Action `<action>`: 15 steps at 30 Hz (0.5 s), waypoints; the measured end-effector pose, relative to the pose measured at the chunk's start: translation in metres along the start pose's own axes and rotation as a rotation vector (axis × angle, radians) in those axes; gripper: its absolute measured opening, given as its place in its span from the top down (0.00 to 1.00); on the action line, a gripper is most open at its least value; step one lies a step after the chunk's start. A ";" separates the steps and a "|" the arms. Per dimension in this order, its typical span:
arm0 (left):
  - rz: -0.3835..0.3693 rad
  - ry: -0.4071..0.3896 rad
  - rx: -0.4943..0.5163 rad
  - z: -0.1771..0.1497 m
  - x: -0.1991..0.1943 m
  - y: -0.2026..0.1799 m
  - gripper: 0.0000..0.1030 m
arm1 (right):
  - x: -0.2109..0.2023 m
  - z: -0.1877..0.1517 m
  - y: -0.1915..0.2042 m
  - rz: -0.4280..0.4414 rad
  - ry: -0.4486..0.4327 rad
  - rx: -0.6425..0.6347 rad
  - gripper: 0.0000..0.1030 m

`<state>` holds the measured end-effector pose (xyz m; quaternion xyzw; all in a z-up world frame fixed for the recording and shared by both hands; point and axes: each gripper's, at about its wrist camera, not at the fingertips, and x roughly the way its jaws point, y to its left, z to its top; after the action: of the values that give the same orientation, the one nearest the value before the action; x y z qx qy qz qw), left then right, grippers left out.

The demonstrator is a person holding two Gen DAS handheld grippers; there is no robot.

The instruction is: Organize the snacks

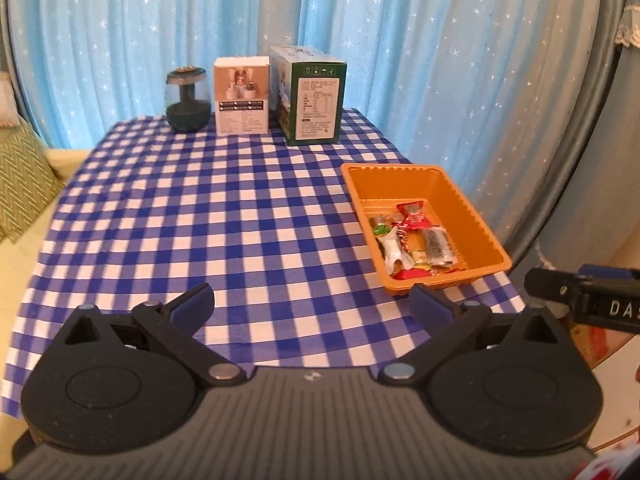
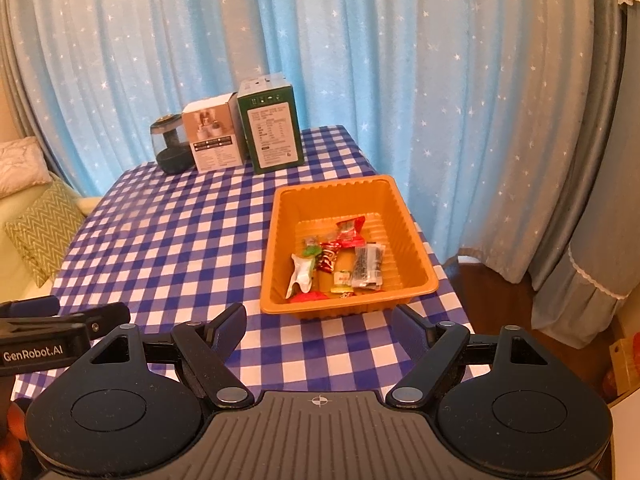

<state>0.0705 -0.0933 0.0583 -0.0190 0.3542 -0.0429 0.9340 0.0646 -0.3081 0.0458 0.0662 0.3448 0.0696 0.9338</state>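
Note:
An orange plastic tray (image 1: 476,216) (image 2: 412,232) sits near the right edge of the checked table. Several wrapped snacks (image 1: 412,240) (image 2: 340,264) lie inside it, among them a red packet, a white one and a dark bar. My left gripper (image 1: 312,300) hovers above the near part of the table, left of the tray, open with nothing between its fingers. My right gripper (image 2: 320,324) hangs just in front of the tray's near rim, also open and holding nothing. Each gripper shows at the edge of the other's view.
At the table's far end stand a dark glass jar (image 1: 188,100) (image 2: 170,146), a white box (image 1: 242,96) (image 2: 214,138) and a green box (image 1: 312,100) (image 2: 270,126). Blue starred curtains hang behind. A sofa with a green cushion (image 1: 20,176) (image 2: 44,228) lies left.

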 end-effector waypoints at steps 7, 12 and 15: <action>0.010 -0.004 -0.017 -0.002 -0.017 0.001 0.00 | -0.012 -0.006 0.006 0.010 0.000 -0.011 0.23; 0.023 -0.018 -0.008 -0.005 -0.026 0.000 0.00 | -0.019 -0.010 0.009 0.021 0.002 -0.019 0.23; 0.019 -0.014 -0.007 -0.007 -0.027 0.002 0.00 | -0.021 -0.011 0.010 0.024 0.001 -0.021 0.23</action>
<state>0.0463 -0.0893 0.0706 -0.0191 0.3481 -0.0328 0.9367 0.0409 -0.3007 0.0524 0.0604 0.3436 0.0847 0.9333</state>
